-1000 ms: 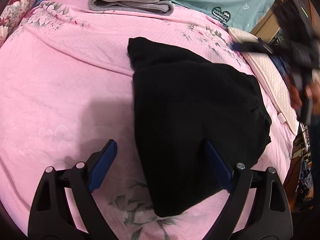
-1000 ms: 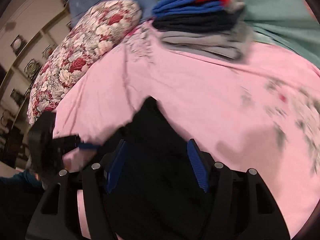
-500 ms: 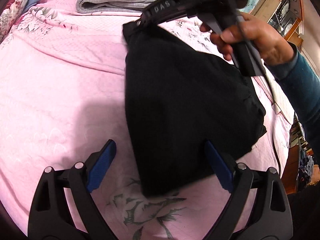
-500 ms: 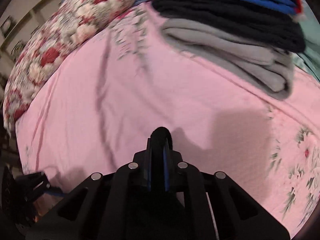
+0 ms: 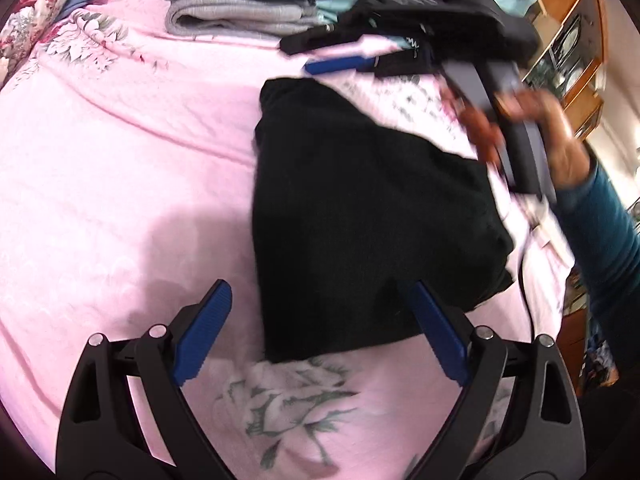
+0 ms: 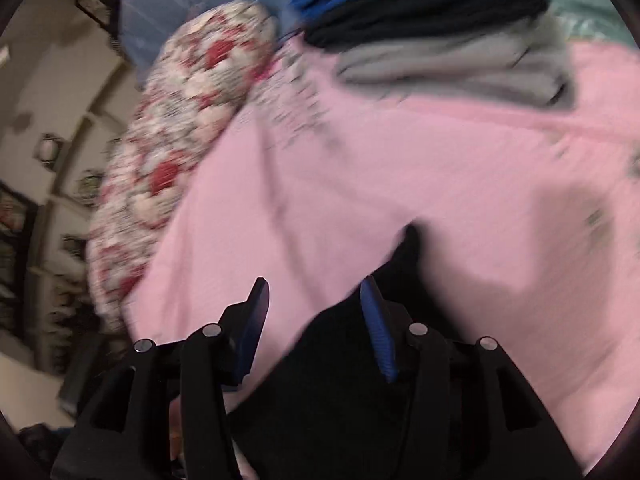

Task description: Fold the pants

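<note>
Black pants [image 5: 360, 216] lie folded in a compact bundle on the pink floral bedspread [image 5: 120, 168]. My left gripper [image 5: 320, 328] hovers open over the bundle's near edge, its right blue pad over the cloth, nothing held. In the left wrist view the right gripper [image 5: 340, 56], held by a hand [image 5: 552, 140] in a teal sleeve, floats open above the bundle's far corner. The blurred right wrist view shows my right gripper [image 6: 316, 316] open, lifted above the pants [image 6: 360, 400], gripping nothing.
A stack of folded clothes [image 5: 244, 0], grey under dark navy and blue, sits at the far side of the bed. A red-and-white floral pillow [image 6: 180, 128] lies at the far left. Wooden furniture [image 5: 572, 28] stands past the bed's right edge.
The right gripper, shut on the pants' far corner half a second ago, has let go, opened and lifted away. The bundle now lies flat. My left gripper stays open.
</note>
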Available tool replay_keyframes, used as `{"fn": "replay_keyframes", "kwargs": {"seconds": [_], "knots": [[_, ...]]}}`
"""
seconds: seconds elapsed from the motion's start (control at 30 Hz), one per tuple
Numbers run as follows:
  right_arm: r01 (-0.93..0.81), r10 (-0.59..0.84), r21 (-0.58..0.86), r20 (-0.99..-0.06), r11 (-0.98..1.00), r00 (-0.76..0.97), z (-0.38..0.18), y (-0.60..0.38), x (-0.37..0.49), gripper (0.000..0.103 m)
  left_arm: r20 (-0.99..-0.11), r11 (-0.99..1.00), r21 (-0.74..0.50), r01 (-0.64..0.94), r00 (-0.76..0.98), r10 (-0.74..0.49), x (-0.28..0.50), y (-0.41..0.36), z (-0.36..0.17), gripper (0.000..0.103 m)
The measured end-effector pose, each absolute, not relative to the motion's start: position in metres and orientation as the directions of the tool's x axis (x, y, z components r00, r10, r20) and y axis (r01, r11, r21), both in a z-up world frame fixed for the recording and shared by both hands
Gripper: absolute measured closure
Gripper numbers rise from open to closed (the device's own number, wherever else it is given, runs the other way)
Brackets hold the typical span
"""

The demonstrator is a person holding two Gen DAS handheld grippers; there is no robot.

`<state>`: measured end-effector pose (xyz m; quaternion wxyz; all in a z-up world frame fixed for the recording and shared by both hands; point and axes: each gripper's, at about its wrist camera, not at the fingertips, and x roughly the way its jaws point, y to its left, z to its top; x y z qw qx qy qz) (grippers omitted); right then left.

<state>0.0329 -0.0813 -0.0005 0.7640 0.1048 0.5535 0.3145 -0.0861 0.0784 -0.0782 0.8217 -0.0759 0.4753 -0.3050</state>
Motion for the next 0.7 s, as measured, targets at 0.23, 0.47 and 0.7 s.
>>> {"fn": "replay_keyframes", "kwargs": {"seconds": [0.23,0.47,0.7], "knots": [[-0.296,0.45,0.367,-0.841,0.882,0.3,-0.019,-0.094,0.035,0.064,-0.797,0.83,-0.334,0.446,0.336,-0.501,-0.093,0.053,-0.089,0.01],[-0.186,0.562,0.562,-0.629,0.806,0.537,0.067,-0.22,-0.072,0.015,-0.757,0.821,-0.385,0.421,0.364,-0.542,-0.095,0.078,-0.059,0.01],[0.14,0.536,0.741,-0.588,0.656,0.606,0.004,-0.333,-0.202,0.008,-0.715,0.803,-0.483,0.349,0.372,-0.592,-0.076,0.086,-0.045,0.007]]}}
